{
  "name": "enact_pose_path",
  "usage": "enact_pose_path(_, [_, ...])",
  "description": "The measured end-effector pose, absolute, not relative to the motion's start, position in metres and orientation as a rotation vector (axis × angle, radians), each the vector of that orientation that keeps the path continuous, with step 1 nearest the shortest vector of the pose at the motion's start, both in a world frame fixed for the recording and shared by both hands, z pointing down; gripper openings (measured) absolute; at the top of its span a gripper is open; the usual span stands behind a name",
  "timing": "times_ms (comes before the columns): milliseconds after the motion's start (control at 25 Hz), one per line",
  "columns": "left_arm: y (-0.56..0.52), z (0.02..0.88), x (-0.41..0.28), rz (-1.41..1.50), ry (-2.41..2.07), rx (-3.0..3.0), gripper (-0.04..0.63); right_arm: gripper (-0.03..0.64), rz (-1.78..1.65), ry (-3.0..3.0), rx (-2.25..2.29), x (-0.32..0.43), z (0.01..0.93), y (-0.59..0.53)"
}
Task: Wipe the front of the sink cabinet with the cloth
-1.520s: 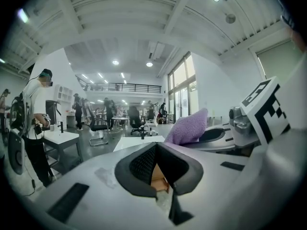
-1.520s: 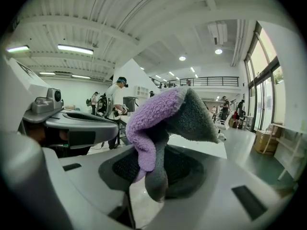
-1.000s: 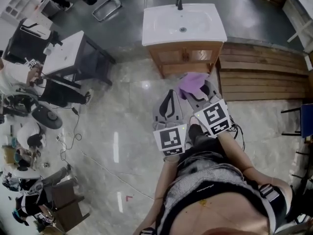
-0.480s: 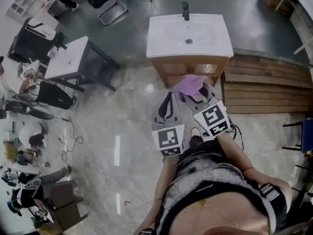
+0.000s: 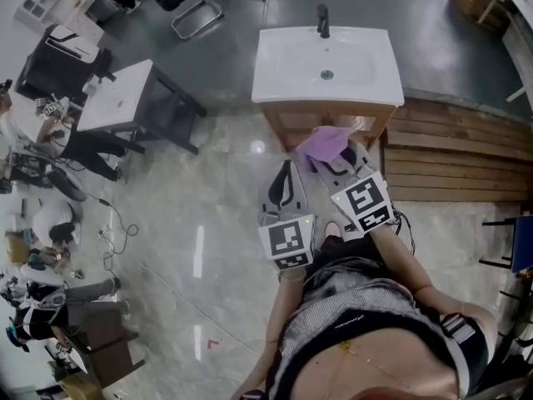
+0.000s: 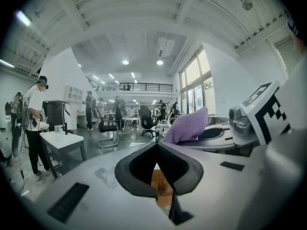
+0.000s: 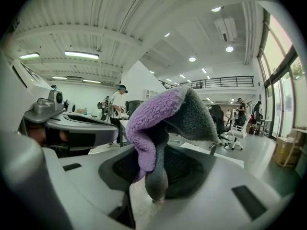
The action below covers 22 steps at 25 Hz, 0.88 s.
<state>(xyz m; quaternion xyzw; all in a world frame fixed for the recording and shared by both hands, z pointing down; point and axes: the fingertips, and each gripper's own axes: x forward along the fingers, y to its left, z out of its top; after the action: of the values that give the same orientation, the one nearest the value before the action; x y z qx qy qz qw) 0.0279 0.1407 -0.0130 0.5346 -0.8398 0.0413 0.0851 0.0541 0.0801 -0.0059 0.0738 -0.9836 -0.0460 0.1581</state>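
Nearing the cabinet point(image 5: 289, 123) over the last second, the person brings wiping within reach, by this reading. Left gripper point(image 5: 287, 167) is held low, pointing forward, its jaws pressed together on nothing. Right gripper point(image 5: 335, 167), just beside it, pinches the purple cloth point(image 5: 321, 145), raised near the cabinet's front; whether they touch cannot be told.

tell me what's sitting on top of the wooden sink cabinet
A white basin with a dark faucet at its back edge and a drain in the bowl. Part of the cabinet front is covered by the purple cloth in the right gripper.
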Motion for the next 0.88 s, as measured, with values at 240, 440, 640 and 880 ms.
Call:
enact_pose_path(240, [0.129,-0.015,0.003,0.085,-2.498,1.635,0.0,0.178,-0.128,-2.805,0.255,0.035,-0.002,0.073])
enact_pose_path(440, [0.11,-0.012,-0.026,0.079,-2.443,1.718,0.0,0.178,-0.111,-2.788,0.368,0.014,0.001,0.055])
enact_pose_path(640, [0.089,-0.016,-0.062,0.109,-2.381,1.828,0.0,0.178,-0.093,-2.773,0.46,-0.015,0.0,0.043])
enact_pose_path(880, [0.075,-0.01,-0.096,0.13,-2.281,1.93,0.0,0.178,-0.076,-2.74,0.573,-0.048,0.002,0.033])
